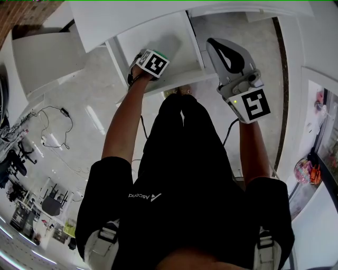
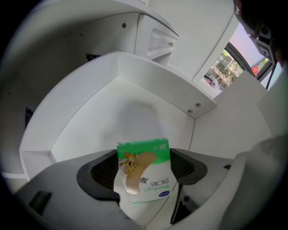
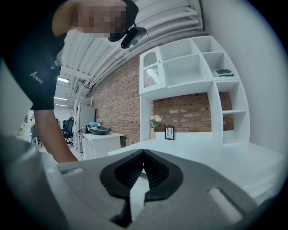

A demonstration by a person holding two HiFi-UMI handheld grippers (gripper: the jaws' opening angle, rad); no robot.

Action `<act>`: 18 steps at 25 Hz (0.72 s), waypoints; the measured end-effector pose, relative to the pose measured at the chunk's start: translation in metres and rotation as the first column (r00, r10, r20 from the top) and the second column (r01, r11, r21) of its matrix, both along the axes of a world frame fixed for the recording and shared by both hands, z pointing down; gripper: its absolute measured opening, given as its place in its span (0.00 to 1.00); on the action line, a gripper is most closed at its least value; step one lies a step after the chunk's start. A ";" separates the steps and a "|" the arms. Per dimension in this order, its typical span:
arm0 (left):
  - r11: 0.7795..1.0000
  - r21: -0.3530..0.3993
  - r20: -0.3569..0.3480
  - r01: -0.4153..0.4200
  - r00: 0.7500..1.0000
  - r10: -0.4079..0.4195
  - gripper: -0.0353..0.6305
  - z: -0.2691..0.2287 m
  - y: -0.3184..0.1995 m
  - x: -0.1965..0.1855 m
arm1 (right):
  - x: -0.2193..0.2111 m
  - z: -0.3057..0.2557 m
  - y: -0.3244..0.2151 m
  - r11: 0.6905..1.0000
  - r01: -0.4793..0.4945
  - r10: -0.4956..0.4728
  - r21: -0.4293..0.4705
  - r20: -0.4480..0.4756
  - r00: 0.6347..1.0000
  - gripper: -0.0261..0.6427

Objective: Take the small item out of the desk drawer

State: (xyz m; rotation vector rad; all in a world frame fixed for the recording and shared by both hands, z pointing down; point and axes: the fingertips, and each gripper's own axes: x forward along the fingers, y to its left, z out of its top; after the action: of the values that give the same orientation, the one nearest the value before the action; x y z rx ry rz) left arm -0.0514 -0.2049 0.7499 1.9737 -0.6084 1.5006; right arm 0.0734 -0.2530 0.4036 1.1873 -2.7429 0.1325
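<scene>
A small green and white bandage box (image 2: 145,173) sits tilted over the floor of the open white drawer (image 2: 103,121), and my left gripper (image 2: 144,168) holds it with a black pad against each side of the box. From the head view, the left gripper (image 1: 153,63) reaches down into the drawer (image 1: 169,32). Its marker cube hides the jaws, and only a sliver of the box's green shows beside the cube. My right gripper (image 1: 215,46) is held up beside the drawer's right side. Its jaws (image 3: 143,155) are shut, with nothing between them.
The white desk (image 1: 105,16) runs across the top of the head view, with the person's legs (image 1: 185,147) just below the drawer front. Cables (image 1: 58,126) and gear lie on the floor at left. A white shelf unit (image 3: 193,85) stands against a brick wall.
</scene>
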 end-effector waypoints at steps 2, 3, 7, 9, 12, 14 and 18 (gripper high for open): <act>1.000 0.024 -0.027 0.010 1.000 -0.009 0.58 -0.011 -0.003 0.000 | -0.003 -0.002 0.002 1.000 0.004 -0.004 0.004 0.004 1.000 0.04; 0.999 0.039 -0.038 0.016 0.999 -0.014 0.58 -0.016 -0.005 -0.002 | -0.006 -0.002 0.003 1.000 0.007 -0.007 0.006 0.006 1.000 0.04; 0.995 0.093 -0.088 0.028 0.996 -0.020 0.58 -0.036 -0.011 -0.007 | -0.015 -0.004 0.006 1.000 0.012 -0.012 0.008 0.011 1.000 0.04; 0.991 0.128 -0.118 0.038 0.993 -0.023 0.58 -0.048 -0.014 -0.008 | -0.019 -0.008 0.009 1.000 0.014 -0.014 0.010 0.012 1.000 0.04; 0.982 0.181 -0.160 0.059 0.987 -0.029 0.58 -0.071 -0.018 -0.008 | -0.024 -0.015 0.014 1.000 0.021 -0.021 0.017 0.011 1.000 0.04; 0.976 0.206 -0.179 0.066 0.983 -0.029 0.58 -0.083 -0.018 -0.008 | -0.025 -0.019 0.018 0.999 0.029 -0.029 0.036 0.012 1.000 0.04; 0.962 0.262 -0.212 0.081 0.977 -0.024 0.58 -0.106 -0.015 -0.006 | -0.025 -0.028 0.029 0.996 0.041 -0.042 0.080 0.014 0.999 0.04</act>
State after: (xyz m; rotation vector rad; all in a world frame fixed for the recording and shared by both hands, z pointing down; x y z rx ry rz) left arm -0.0573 -0.2201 0.6444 2.2645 -0.8015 1.2099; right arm 0.0479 -0.2244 0.3752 1.1522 -2.8088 0.0274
